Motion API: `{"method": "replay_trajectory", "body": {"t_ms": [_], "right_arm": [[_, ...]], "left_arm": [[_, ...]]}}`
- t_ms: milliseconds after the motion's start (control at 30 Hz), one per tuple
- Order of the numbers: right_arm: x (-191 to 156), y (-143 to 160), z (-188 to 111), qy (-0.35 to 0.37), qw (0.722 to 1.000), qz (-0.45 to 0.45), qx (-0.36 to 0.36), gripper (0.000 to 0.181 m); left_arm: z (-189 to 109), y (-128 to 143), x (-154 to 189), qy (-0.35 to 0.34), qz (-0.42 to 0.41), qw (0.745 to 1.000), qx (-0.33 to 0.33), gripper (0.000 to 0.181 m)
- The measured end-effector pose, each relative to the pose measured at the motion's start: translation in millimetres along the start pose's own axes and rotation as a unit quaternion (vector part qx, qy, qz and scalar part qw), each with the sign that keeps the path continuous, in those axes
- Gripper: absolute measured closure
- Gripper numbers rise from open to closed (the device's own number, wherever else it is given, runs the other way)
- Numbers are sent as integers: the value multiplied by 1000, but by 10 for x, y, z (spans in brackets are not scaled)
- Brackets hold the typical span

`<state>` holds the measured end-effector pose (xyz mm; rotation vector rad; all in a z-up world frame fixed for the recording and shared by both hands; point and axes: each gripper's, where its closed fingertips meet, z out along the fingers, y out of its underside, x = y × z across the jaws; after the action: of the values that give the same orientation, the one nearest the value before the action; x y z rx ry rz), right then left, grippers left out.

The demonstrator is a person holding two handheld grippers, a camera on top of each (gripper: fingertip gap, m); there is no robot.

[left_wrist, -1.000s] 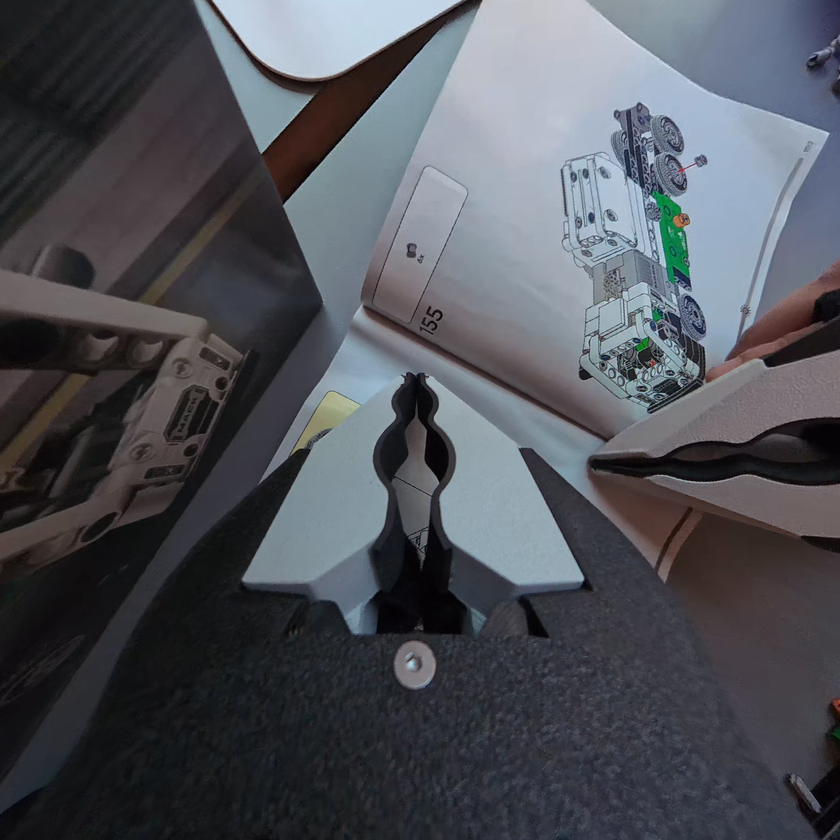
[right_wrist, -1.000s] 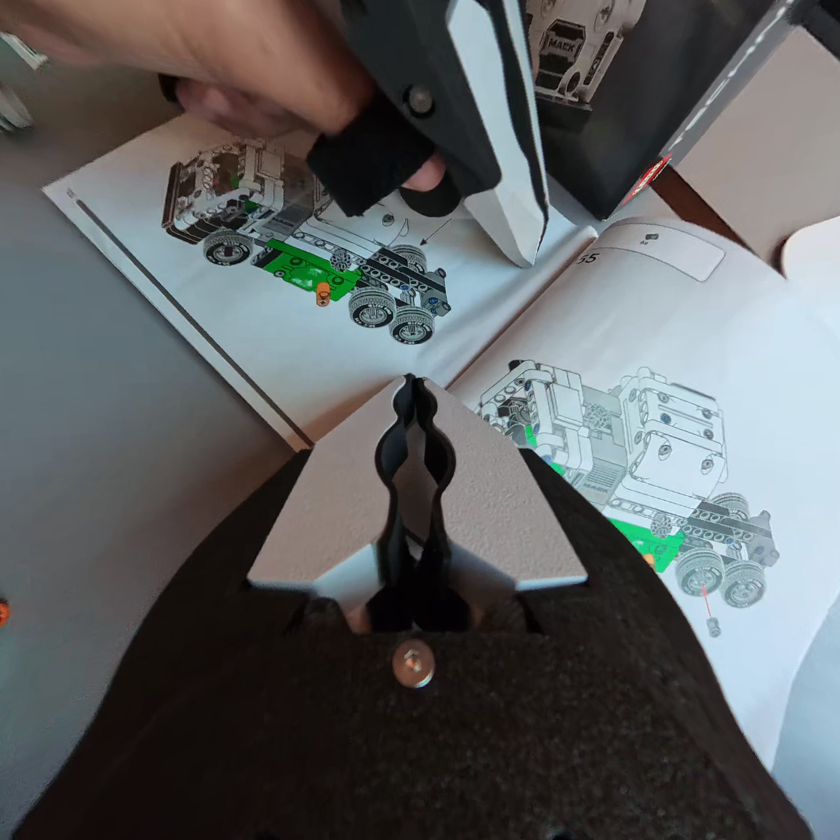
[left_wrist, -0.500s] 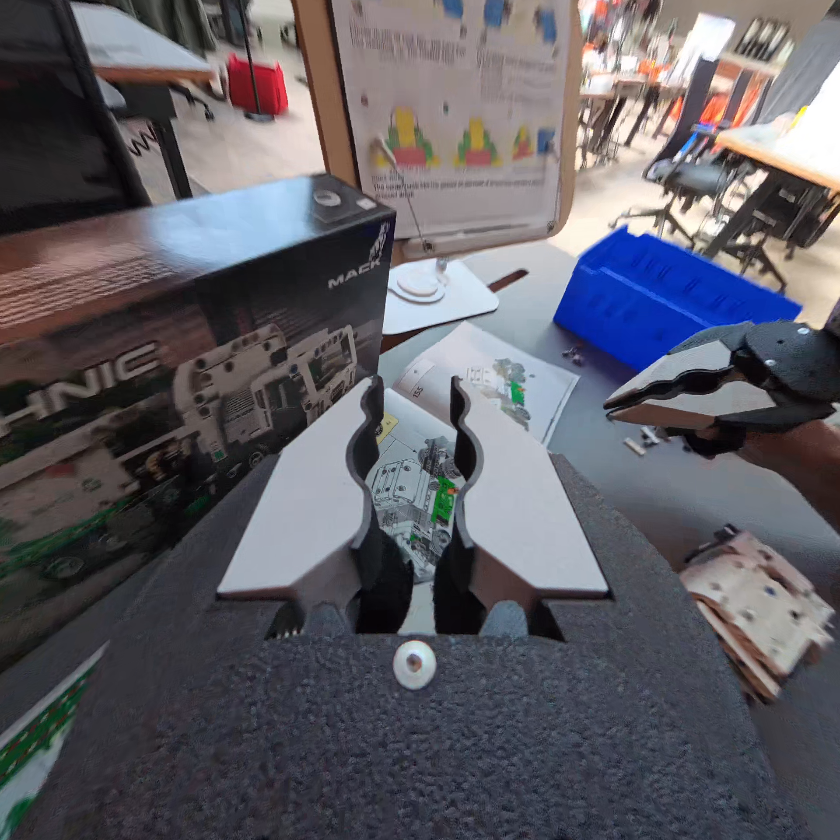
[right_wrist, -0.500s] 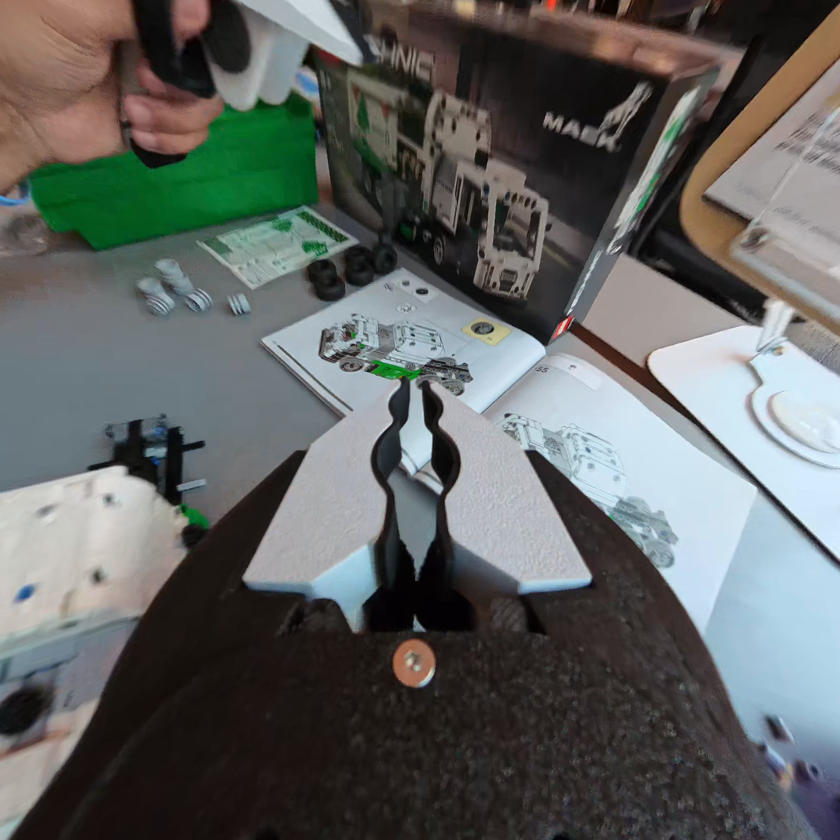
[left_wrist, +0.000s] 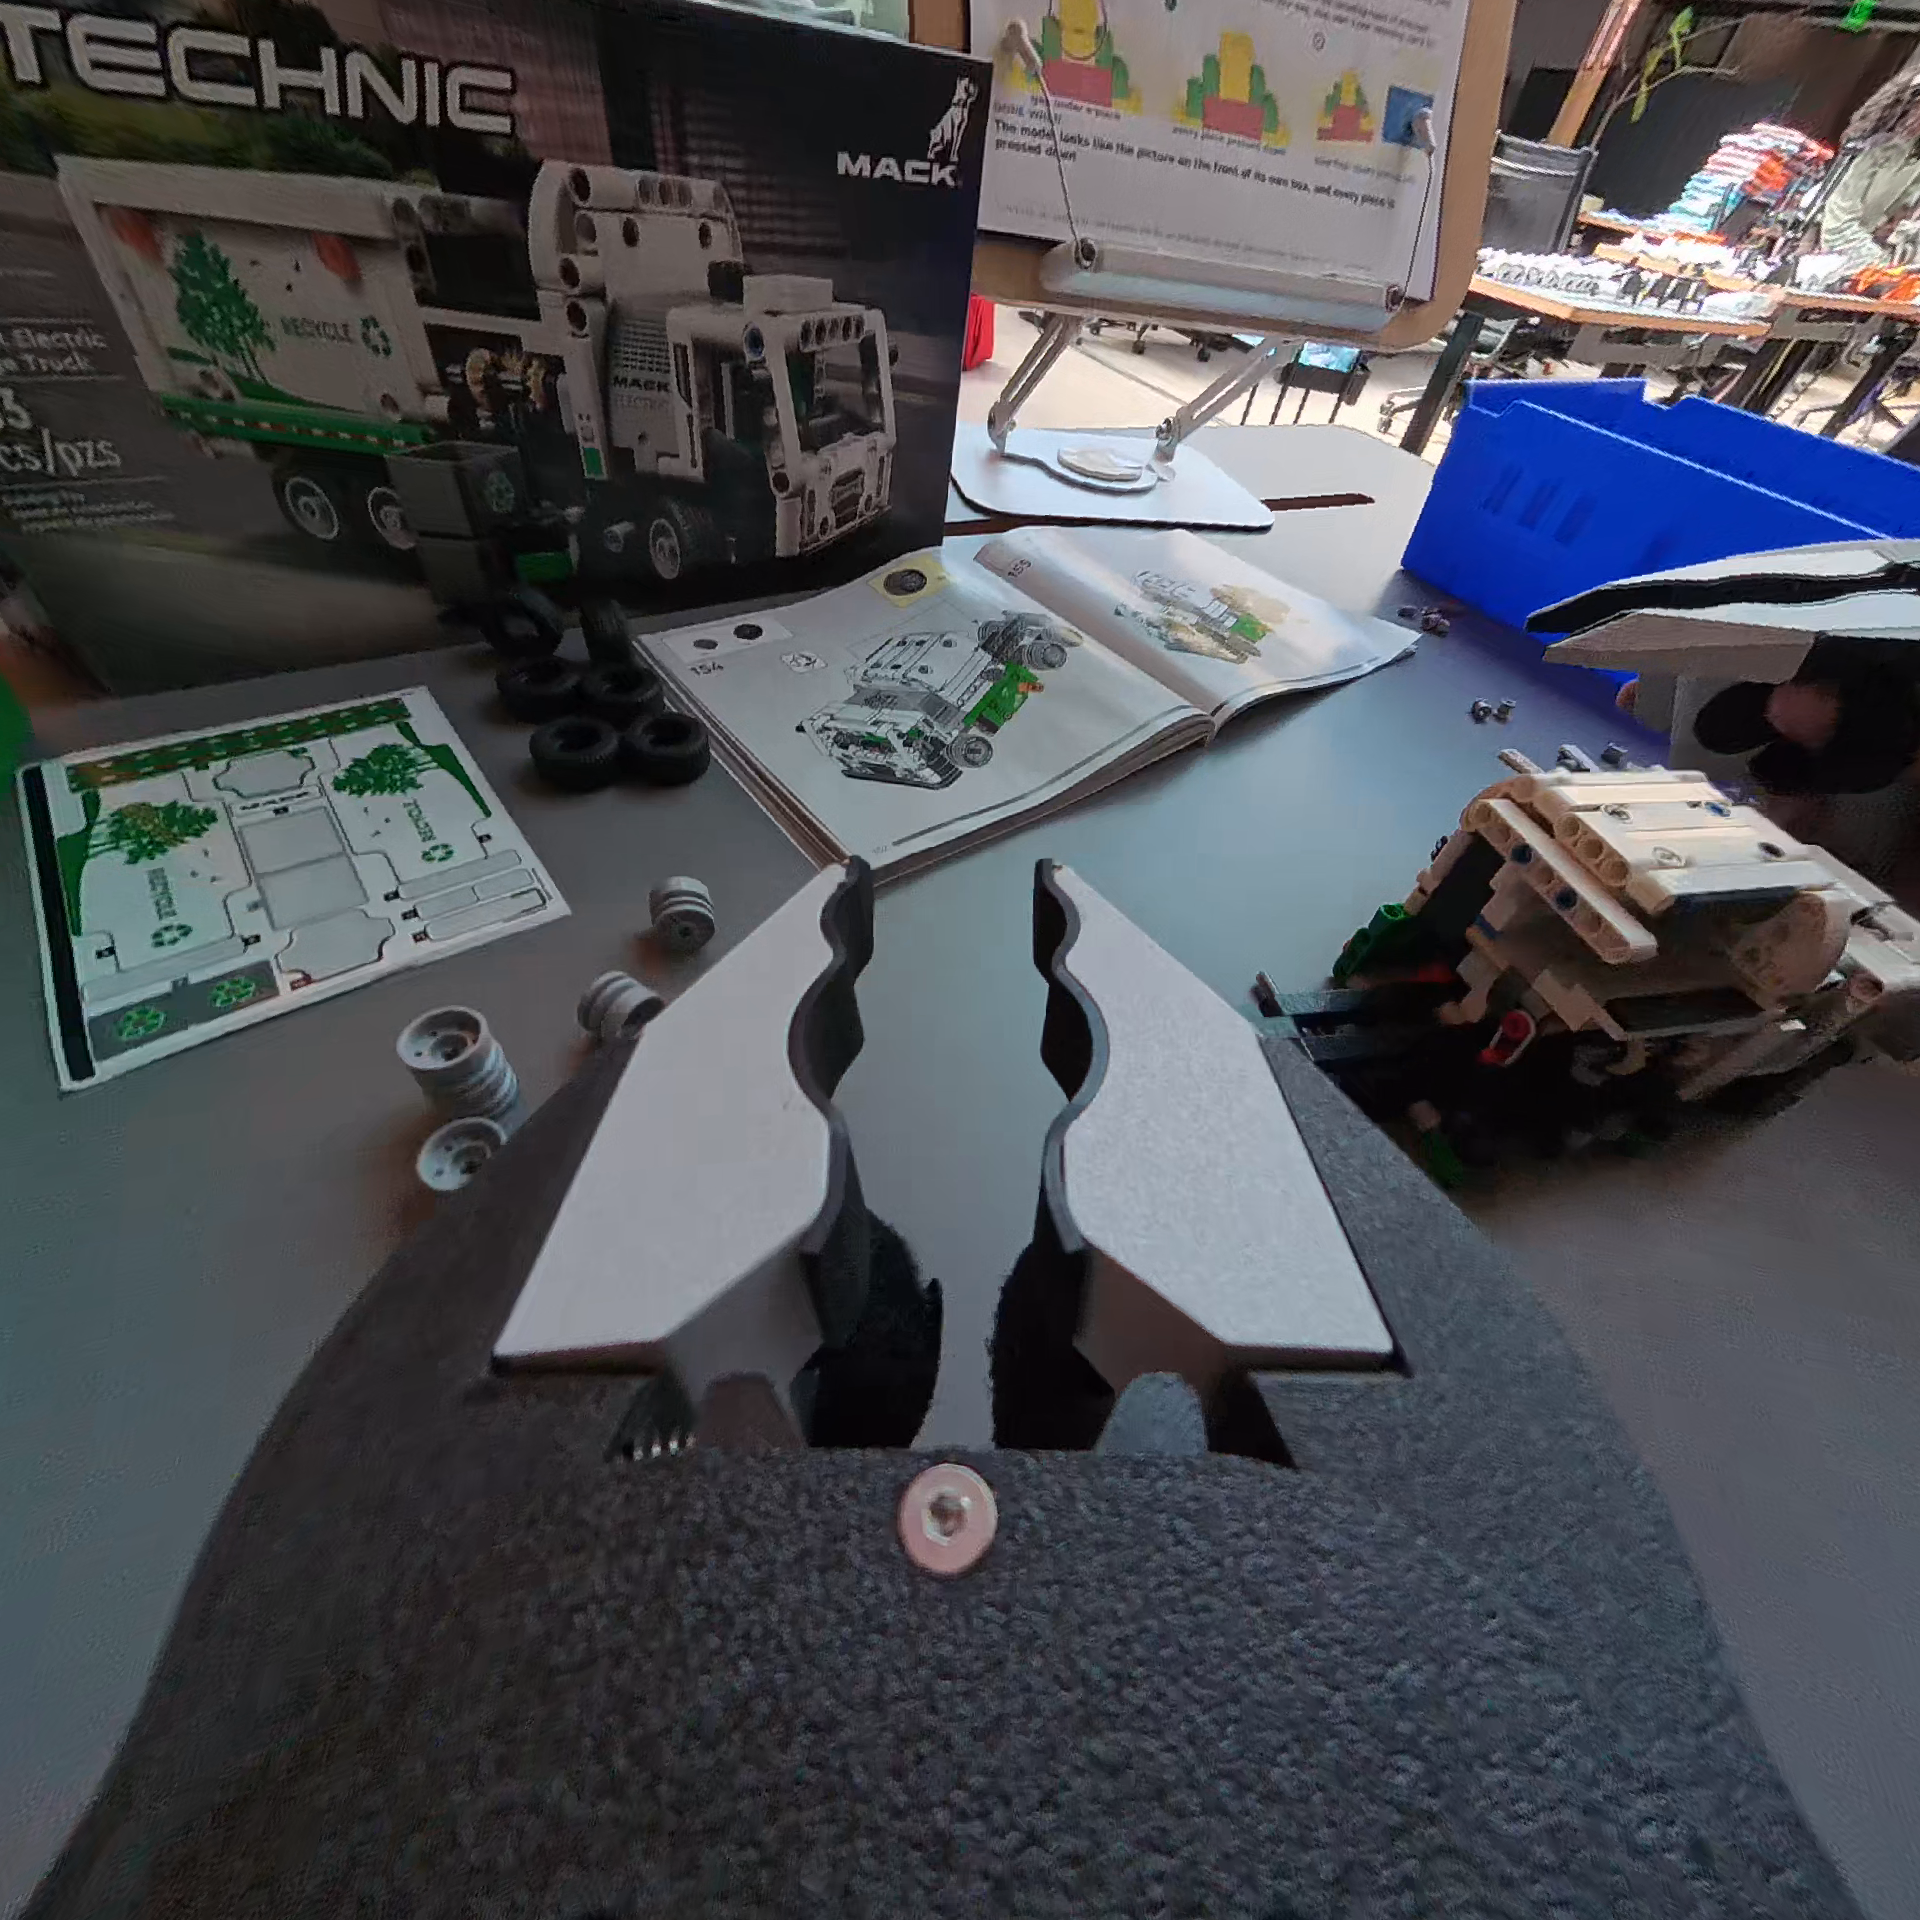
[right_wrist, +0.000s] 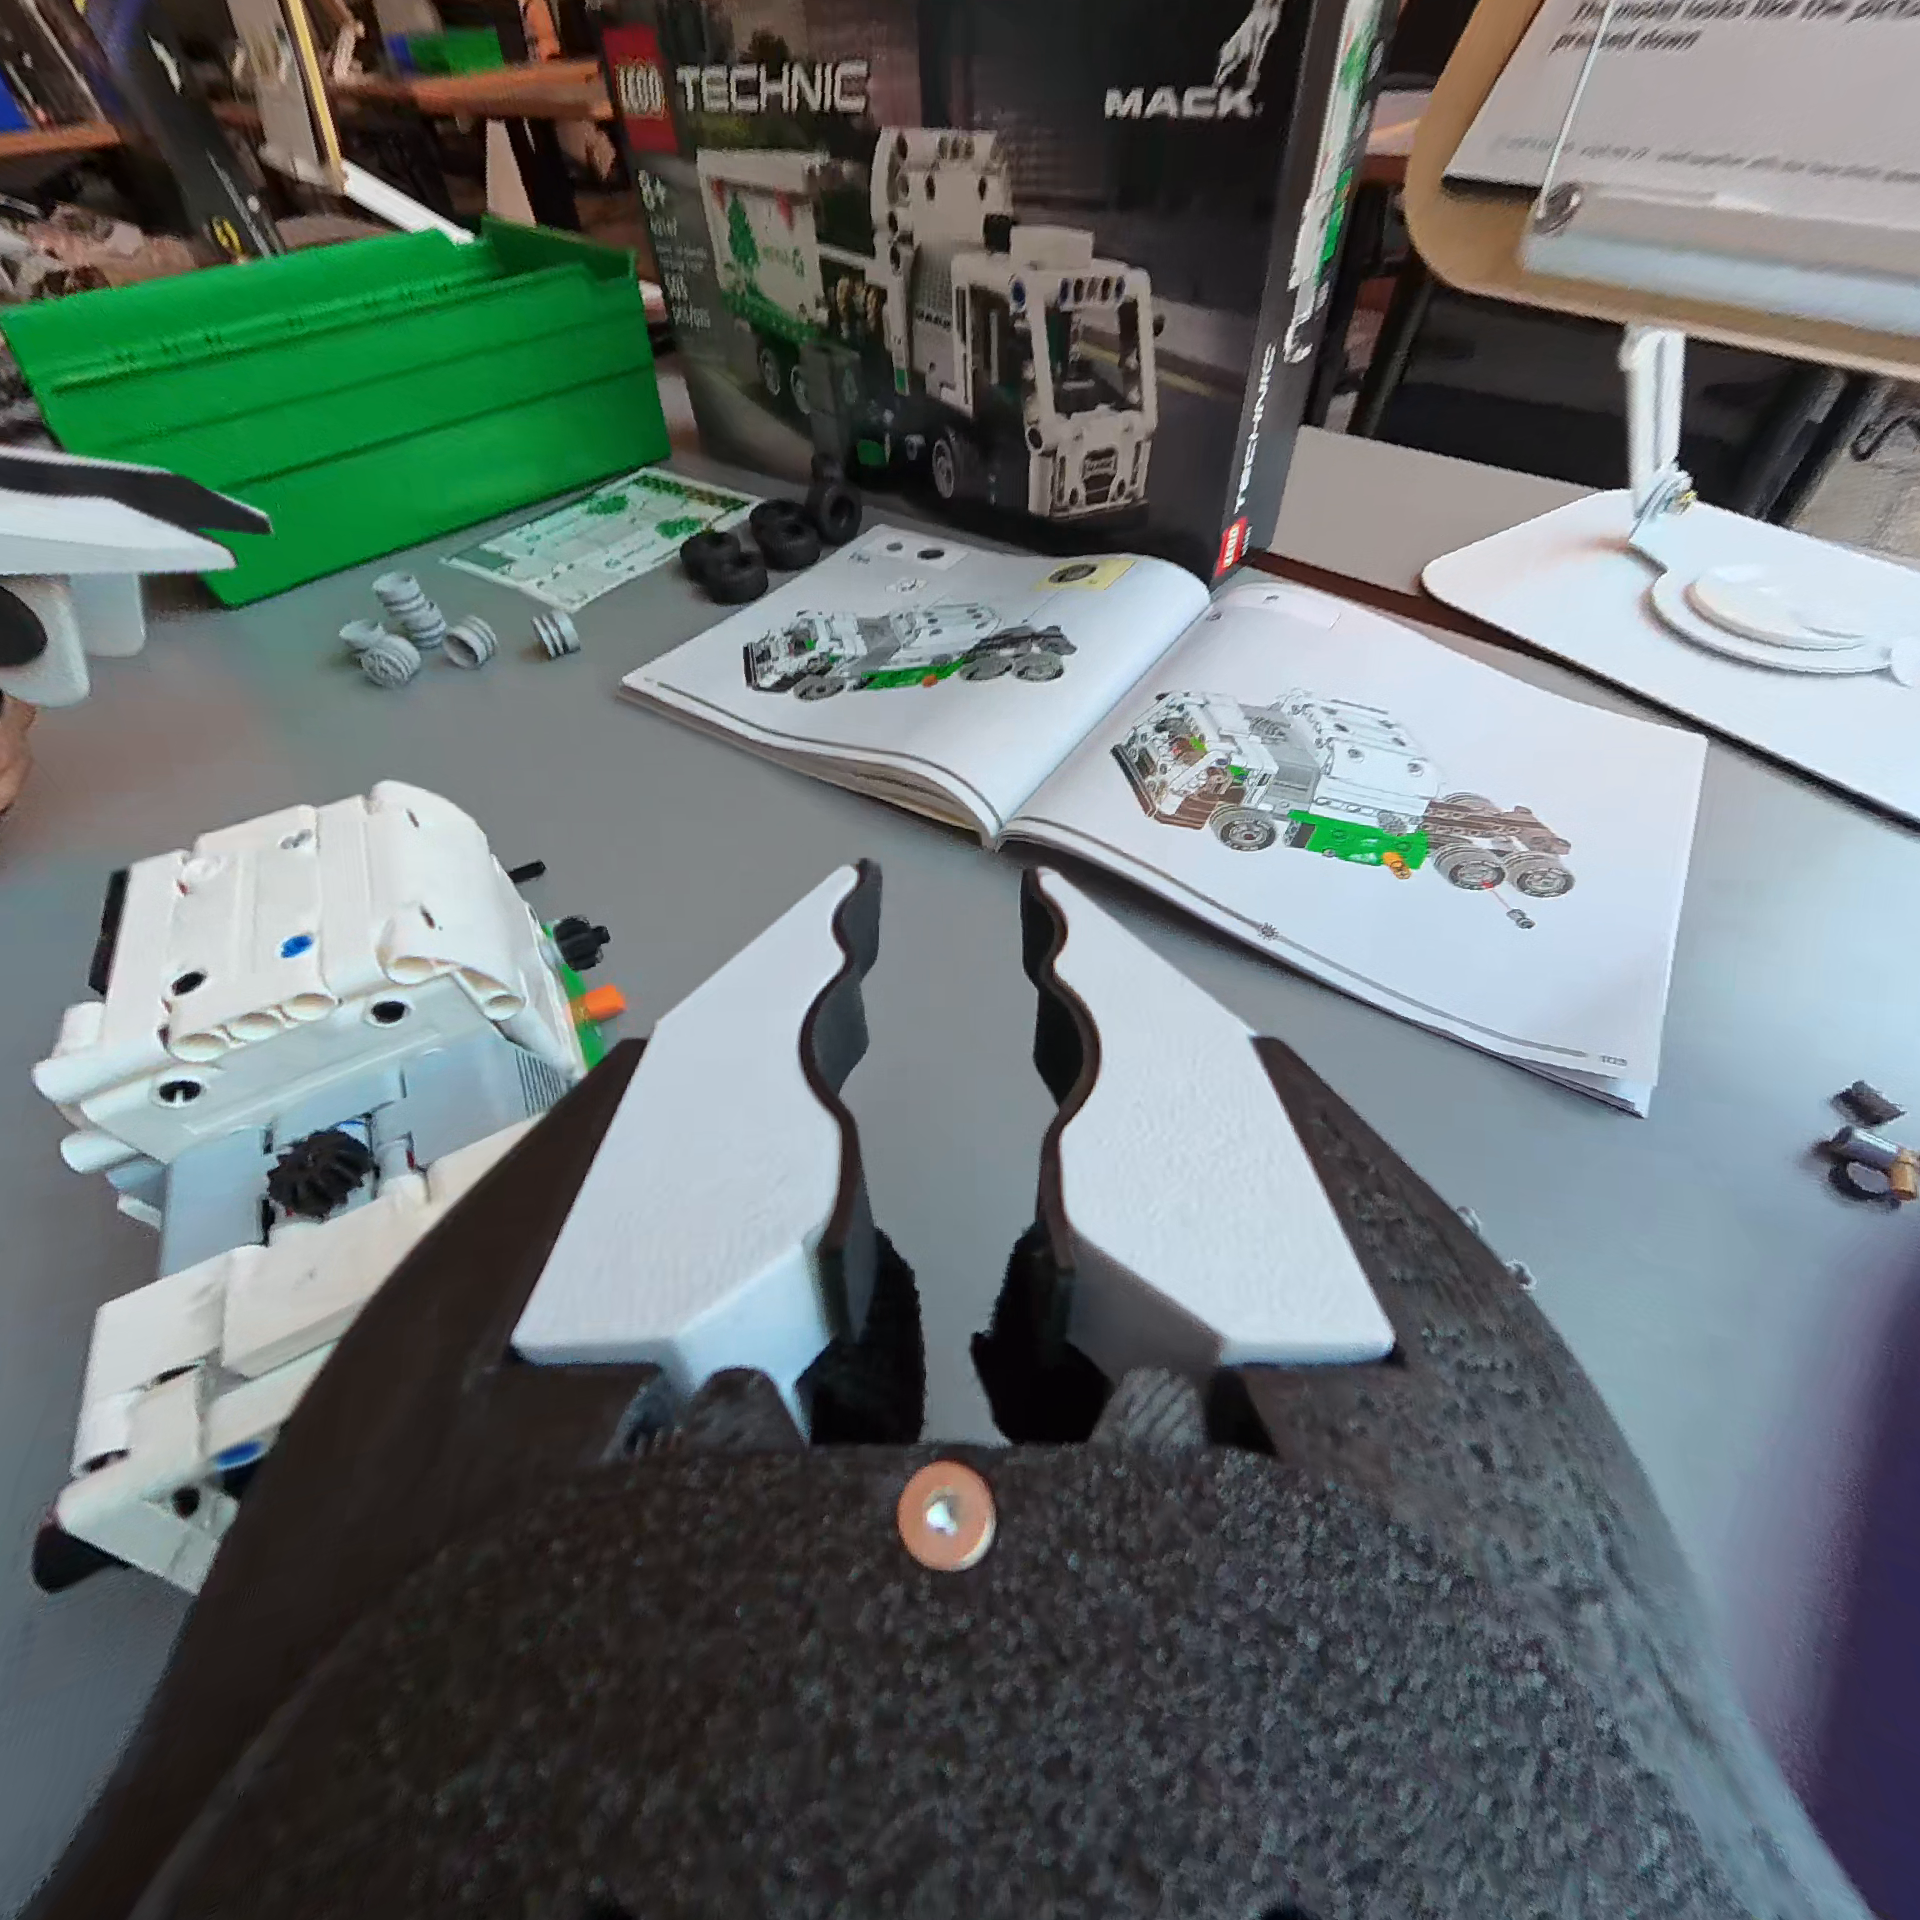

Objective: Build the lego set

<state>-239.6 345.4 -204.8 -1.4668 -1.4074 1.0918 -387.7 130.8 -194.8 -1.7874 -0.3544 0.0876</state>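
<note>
A partly built white truck model (left_wrist: pixel 1621 925) lies on its side on the grey table, to the right of my left gripper (left_wrist: pixel 945 883), which is open and empty above the table. In the right wrist view the model (right_wrist: pixel 301 1060) lies left of my right gripper (right_wrist: pixel 951 883), also open and empty. An open instruction booklet (left_wrist: pixel 997 675) (right_wrist: pixel 1143 748) lies ahead of both. Several black tyres (left_wrist: pixel 603 707) (right_wrist: pixel 758 540) and grey wheel hubs (left_wrist: pixel 457 1060) (right_wrist: pixel 416 623) lie loose. The right gripper also shows at the right edge of the left wrist view (left_wrist: pixel 1745 613).
The set's box (left_wrist: pixel 468 312) (right_wrist: pixel 987 270) stands at the back. A sticker sheet (left_wrist: pixel 260 862) lies at left. A blue bin (left_wrist: pixel 1662 499) stands right, a green bin (right_wrist: pixel 343 395) left. A document stand's white base (right_wrist: pixel 1683 613) sits back right. Small parts (right_wrist: pixel 1870 1153) lie near the right edge. Left tips to right tips: about 25 cm.
Both grippers have pulled back and up from the booklet, so the whole table shows now. Both have opened from shut to clearly apart.
</note>
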Motion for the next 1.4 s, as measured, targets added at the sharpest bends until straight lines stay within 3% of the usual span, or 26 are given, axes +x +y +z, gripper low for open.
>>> {"method": "replay_trajectory", "body": {"t_ms": [167,467,600,700,900,967,1067,1167,1233,1333,1400], "right_arm": [[12,-16,-50,-5,1000,26,11,157],[56,22,-60,-12,998,61,4,158],[32,49,-39,-12,999,53,-4,159],[24,57,-38,-13,999,50,-7,160],[53,59,-58,-11,998,55,-5,161],[69,54,-65,-9,998,58,-2,161],[81,53,-67,-9,998,61,-1,161],[71,58,-56,-10,998,60,-4,162],[63,57,-51,-10,998,58,-4,162],[43,52,-48,-12,998,56,-3,163],[27,41,-51,-15,998,58,0,163]], "left_arm": [[13,248,-48,2,-28,999,-41,153],[51,404,-65,9,-29,995,-92,153],[-19,434,-517,-94,-4,987,-127,155],[-43,461,-923,-144,-12,974,-174,144],[100,618,-1142,-132,2,962,-240,150],[125,610,-1165,-139,10,962,-236,164],[116,546,-1155,-141,10,965,-222,164],[46,366,-960,-113,18,976,-186,164],[4,292,-533,-34,34,984,-169,164],[-130,618,252,107,66,966,-226,164],[-245,799,644,166,85,954,-236,164]]}}
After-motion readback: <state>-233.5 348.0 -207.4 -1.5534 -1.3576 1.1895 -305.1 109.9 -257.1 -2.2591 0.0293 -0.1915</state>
